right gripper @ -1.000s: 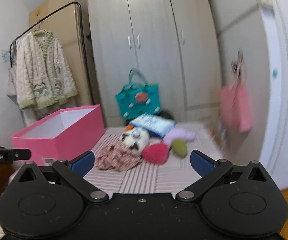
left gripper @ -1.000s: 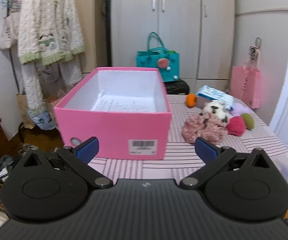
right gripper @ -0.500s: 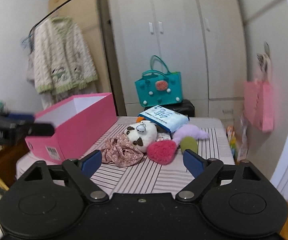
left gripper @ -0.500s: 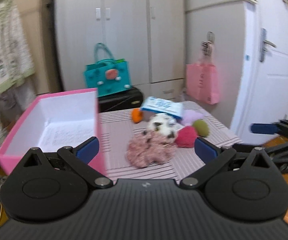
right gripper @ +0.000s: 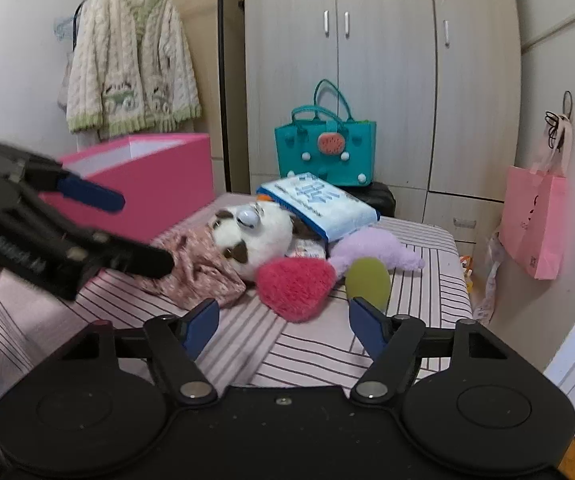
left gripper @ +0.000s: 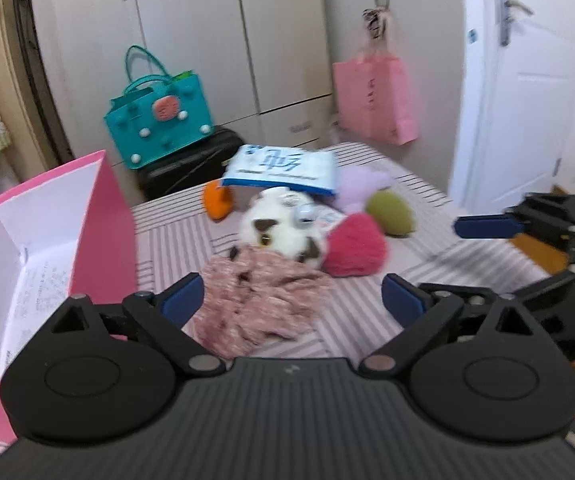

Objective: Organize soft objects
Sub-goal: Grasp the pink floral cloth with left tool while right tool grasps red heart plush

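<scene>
On the striped tabletop, a heap of soft things is gathered near the middle; a pink floral cloth is spread at the near side, with a white plush toy with dark patches resting against its far edge; a red fluffy piece is laid touching the plush, and a green soft piece is seen just beside the red one; a lilac plush is stretched behind these two, and a blue and white packet is propped over the back of the heap; an orange soft piece is tucked under the packet's edge. An open pink box is stood on the same surface, beside the heap; no soft piece can be seen in the part of its inside that is shown. The left tongs are hung over the floral cloth, their jaws spread wide and closing, with nothing pressed between the pads. The right tongs are aimed at the red fluffy piece, their jaws closing, with only striped cover between them; no contact with any piece is seen. A teal bag is stood behind the surface, before a grey wardrobe.
</scene>
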Action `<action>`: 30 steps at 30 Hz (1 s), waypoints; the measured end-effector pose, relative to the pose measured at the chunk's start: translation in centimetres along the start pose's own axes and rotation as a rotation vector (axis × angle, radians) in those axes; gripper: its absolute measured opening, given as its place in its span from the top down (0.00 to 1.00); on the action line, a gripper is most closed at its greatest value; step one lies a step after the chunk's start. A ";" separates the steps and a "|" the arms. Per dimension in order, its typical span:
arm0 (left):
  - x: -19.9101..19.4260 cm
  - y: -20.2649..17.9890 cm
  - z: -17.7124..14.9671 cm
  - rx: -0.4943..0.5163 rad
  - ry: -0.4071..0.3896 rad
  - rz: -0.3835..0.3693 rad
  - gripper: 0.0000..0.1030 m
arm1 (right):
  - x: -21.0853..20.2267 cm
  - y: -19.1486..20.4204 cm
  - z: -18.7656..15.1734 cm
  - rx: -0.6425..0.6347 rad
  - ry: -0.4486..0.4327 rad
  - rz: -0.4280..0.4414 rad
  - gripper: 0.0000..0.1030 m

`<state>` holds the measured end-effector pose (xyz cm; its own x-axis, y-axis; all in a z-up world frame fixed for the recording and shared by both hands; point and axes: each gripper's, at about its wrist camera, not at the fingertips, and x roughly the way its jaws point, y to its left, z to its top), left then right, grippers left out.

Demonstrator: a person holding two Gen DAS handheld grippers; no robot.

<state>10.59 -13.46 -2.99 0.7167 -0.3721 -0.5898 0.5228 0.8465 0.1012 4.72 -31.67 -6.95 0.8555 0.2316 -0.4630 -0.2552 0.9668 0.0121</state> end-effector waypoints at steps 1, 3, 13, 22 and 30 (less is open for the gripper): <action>0.6 0.2 0.1 0.004 0.006 0.014 0.09 | 0.4 0.0 0.0 -0.021 0.007 -0.005 0.28; 1.5 0.7 0.4 0.003 0.023 0.032 0.10 | 1.2 0.0 0.1 -0.048 0.015 0.000 0.29; 6.0 1.6 1.5 0.075 0.177 -0.001 0.10 | 5.7 -0.5 1.7 -0.107 0.087 0.026 0.30; 8.4 2.6 1.6 0.033 0.218 0.024 0.10 | 8.5 -0.1 2.3 -0.164 0.142 0.027 0.30; 9.3 2.9 1.2 0.022 0.215 0.021 0.10 | 8.3 -0.8 1.9 -0.134 0.132 0.026 0.54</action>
<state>19.31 -14.95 -7.18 0.6136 -0.2630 -0.7446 0.5205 0.8438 0.1309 12.91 -30.34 -9.11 0.7836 0.2313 -0.5766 -0.3415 0.9357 -0.0887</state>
